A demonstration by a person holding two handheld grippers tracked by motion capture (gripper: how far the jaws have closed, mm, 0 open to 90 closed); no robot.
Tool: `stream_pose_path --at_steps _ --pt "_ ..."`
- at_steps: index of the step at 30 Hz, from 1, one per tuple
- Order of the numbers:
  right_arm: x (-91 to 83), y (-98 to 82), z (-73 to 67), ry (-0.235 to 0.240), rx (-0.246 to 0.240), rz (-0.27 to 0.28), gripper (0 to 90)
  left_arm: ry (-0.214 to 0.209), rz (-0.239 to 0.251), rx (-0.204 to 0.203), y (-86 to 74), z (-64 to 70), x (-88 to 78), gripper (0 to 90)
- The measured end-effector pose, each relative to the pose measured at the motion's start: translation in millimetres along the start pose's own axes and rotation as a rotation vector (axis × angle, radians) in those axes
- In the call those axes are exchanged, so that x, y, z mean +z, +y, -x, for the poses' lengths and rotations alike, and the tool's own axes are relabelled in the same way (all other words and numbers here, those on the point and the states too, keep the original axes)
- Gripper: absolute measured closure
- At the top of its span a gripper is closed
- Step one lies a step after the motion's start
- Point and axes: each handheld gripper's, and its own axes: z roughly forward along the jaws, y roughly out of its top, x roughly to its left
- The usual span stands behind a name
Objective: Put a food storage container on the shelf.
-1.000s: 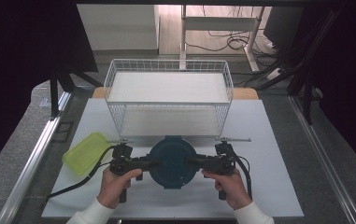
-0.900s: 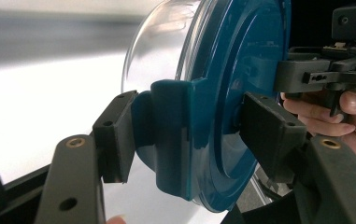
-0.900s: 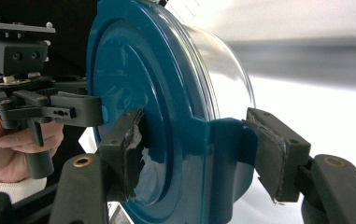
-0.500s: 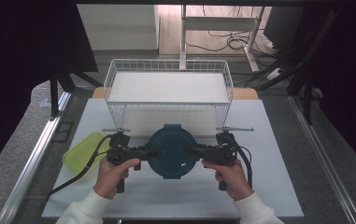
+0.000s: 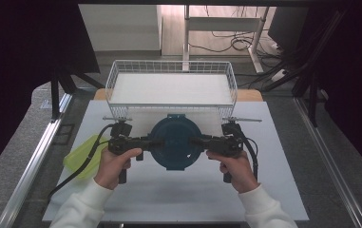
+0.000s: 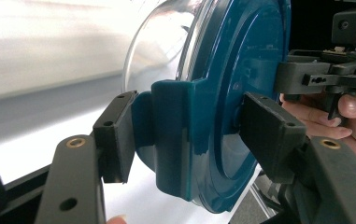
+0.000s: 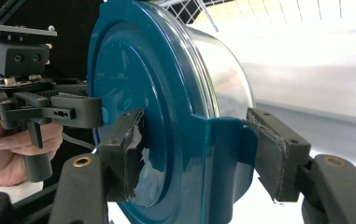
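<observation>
Both tools grip the same object from opposite sides: the left tool (image 5: 146, 143) clamps one teal side latch of a round, clear-walled container with a teal lid (image 5: 176, 142), and the right tool (image 5: 200, 141) clamps the opposite latch. In the left gripper view the left tool (image 6: 187, 128) has its jaws narrowed onto the latch tab, one pad under the tab toward the clear bowl, the other pressed on the lid face. The right gripper view shows the same hold mirrored, the right tool (image 7: 199, 144) pinching the lid edge and latch, its pads looking worn and peeling.

The container hangs level between the two tools above the white surface (image 5: 178, 190), just in front of the white wire basket (image 5: 171, 66). Both hands (image 5: 114, 164) hold the tool handles at about the same height.

The step in hand appears to be carrying the container up and over into the basket. Done well, that calls for both tools moving together at one pace, keeping the lid flat and the squeeze even, since each grip sits only on a latch tab and could slip or pop the latch if one side leads. The container must clear the basket's front rim before it comes down.

Through the clear bowl wall (image 6: 159, 44) nothing is visible inside, so it seems empty. The basket holds nothing on its white floor. A yellow-green lidded container (image 5: 81, 154) lies on the surface's left edge, near the left hand; its contents cannot be made out.
</observation>
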Motion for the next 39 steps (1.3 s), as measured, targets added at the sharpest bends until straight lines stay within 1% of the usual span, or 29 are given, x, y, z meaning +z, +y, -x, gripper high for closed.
stream_pose_path --at_steps 5,9,12,16,20,22,24,31,37,39 --pt "-2.2 7.9 -3.0 0.000 -0.006 0.015 38.8 -0.001 0.008 0.010 9.2 2.8 -2.6 38.8" --pt "-3.8 15.1 -4.2 0.006 -0.011 0.027 38.9 0.006 0.024 0.025 16.3 5.9 -4.9 38.8" --pt "-4.9 20.0 -6.3 0.006 -0.014 0.032 38.9 0.001 0.032 0.028 20.5 6.2 -6.8 38.9" --pt "-5.7 27.0 -10.1 -0.002 -0.030 0.036 38.9 -0.004 0.041 0.034 26.2 6.7 -9.4 38.9" --pt "-6.5 32.3 -13.0 0.000 -0.032 0.042 38.9 -0.004 0.043 0.043 31.7 8.3 -11.6 38.9" --pt "-7.2 34.8 -13.8 -0.002 -0.041 0.047 38.8 -0.005 0.041 0.050 34.7 8.8 -12.3 38.9" --pt "-7.8 37.2 -14.6 -0.003 -0.041 0.046 38.8 -0.007 0.040 0.047 37.1 9.0 -12.5 39.0" --pt "-8.1 45.5 -15.8 -0.002 -0.047 0.053 38.8 -0.004 0.047 0.059 46.2 10.6 -14.4 39.0" --pt "-7.9 53.3 -15.1 -0.003 -0.044 0.053 38.8 -0.007 0.043 0.054 54.3 9.5 -13.7 39.0" --pt "-7.6 55.4 -15.0 -0.003 -0.039 0.051 38.8 -0.003 0.041 0.065 57.0 9.4 -14.0 39.0"
